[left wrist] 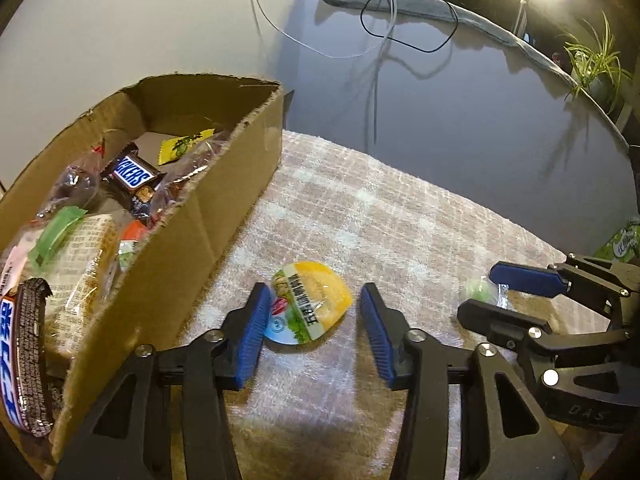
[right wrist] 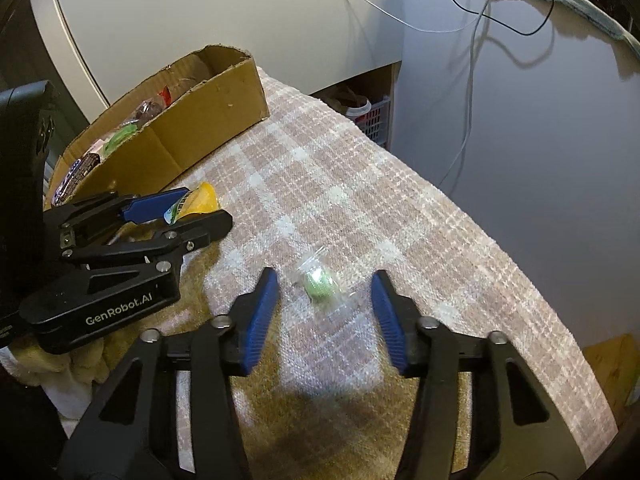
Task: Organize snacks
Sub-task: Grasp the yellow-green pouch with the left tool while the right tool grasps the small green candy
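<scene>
Checked pink-and-white cloth (right wrist: 360,184) covers the tabletop, with a torn cardboard box (left wrist: 192,216) of snacks at its far left edge. Left gripper (left wrist: 312,326), fingers spread wide, brackets a yellow jelly cup (left wrist: 310,304) lying on the cloth just right of the box; the left pad appears to touch its lid. Right gripper (right wrist: 324,314), fingers likewise released, frames a small green candy in clear wrap (right wrist: 318,282), not touching it. A Snickers bar (left wrist: 132,176) lies inside the box.

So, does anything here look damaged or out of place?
The brown cardboard box has ragged, torn top edges. Two snacks remain outside it on the checked cloth: a yellow sealed jelly cup and a green wrapped candy.
</scene>
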A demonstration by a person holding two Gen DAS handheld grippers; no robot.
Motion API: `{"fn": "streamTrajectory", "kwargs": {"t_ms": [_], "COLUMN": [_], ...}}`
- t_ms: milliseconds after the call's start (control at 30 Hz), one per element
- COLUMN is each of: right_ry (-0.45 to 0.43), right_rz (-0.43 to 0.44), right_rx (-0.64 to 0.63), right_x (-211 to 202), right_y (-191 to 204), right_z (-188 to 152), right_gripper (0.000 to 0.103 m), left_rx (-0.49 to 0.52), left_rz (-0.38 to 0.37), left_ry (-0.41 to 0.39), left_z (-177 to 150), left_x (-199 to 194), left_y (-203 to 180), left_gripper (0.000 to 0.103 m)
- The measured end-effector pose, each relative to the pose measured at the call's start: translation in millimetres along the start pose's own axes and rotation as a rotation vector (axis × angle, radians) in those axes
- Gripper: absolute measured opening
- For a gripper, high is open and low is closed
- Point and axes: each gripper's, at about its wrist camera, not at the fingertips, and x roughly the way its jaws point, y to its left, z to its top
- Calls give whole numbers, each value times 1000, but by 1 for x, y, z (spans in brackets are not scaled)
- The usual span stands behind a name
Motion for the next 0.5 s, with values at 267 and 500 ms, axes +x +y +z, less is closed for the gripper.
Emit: {"fn": "streamTrajectory", "kwargs": {"t_ms": [267, 500], "right_ry": [3, 7], "right_rz": [0, -7], "right_rx": [-15, 4], "right_x": [-1, -4], "right_y": [3, 0], "right_z": [-3, -6], "right_gripper": [28, 21], "left_rx": [-20, -19], "left_rz": [-9, -21], "left_ry": [-12, -13], "left_z": [0, 0], "left_x": [-2, -3], "left_y": [5, 7], "left_gripper": [21, 21]}}
